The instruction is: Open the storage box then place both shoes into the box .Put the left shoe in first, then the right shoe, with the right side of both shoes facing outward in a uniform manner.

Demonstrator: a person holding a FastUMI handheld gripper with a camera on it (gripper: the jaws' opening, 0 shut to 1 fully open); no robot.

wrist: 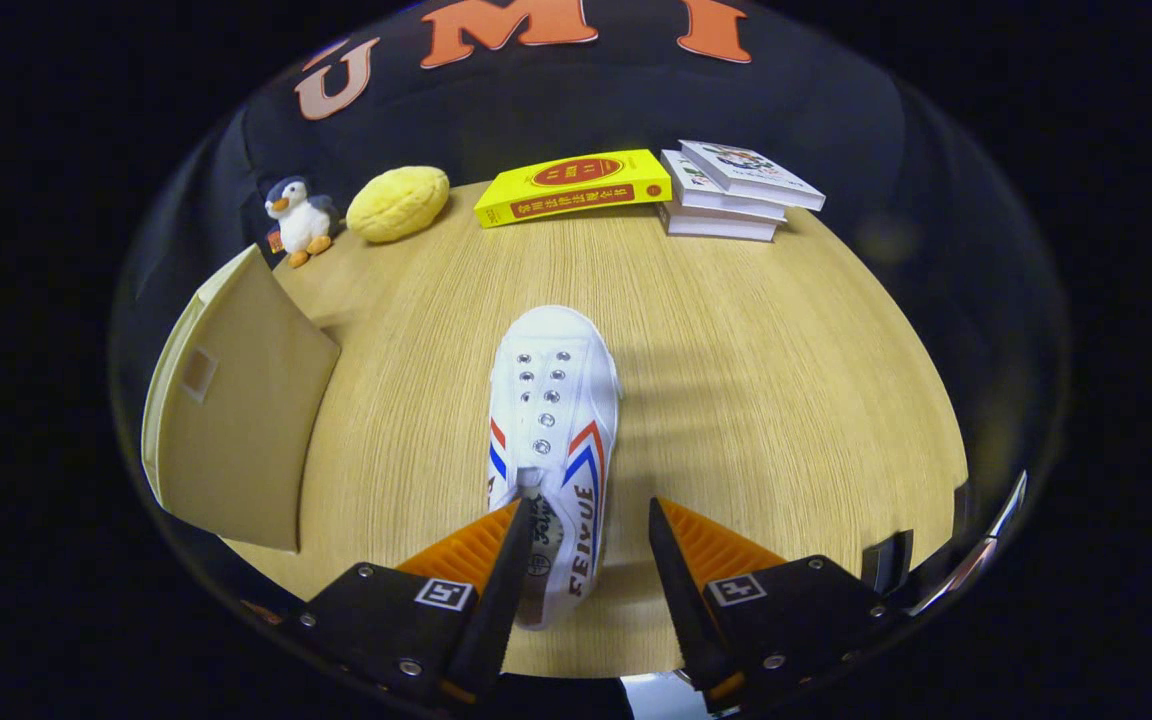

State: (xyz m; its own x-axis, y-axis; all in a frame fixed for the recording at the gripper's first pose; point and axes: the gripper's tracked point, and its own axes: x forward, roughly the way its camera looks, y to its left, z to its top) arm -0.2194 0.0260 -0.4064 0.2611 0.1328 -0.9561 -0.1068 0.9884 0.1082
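Wooden tabletop (736, 340) bears a white shoe (551, 420) lying lengthwise, toe pointing away, heel between the spread tongs (584, 515)

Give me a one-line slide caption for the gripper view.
Open gripper straddling the heel of a white shoe on the wooden table, beige storage box alongside.

Gripper (584, 510) fingers are standing apart, straddling the heel of the white shoe (551, 420), which is lying at 12 just ahead. Bare table (786, 380) is running open from 1 to 3. Box lid (236, 410) is blocking 9 to 10. Penguin (298, 220), yellow plush (398, 203) and books (726, 190) are lining the far edge.
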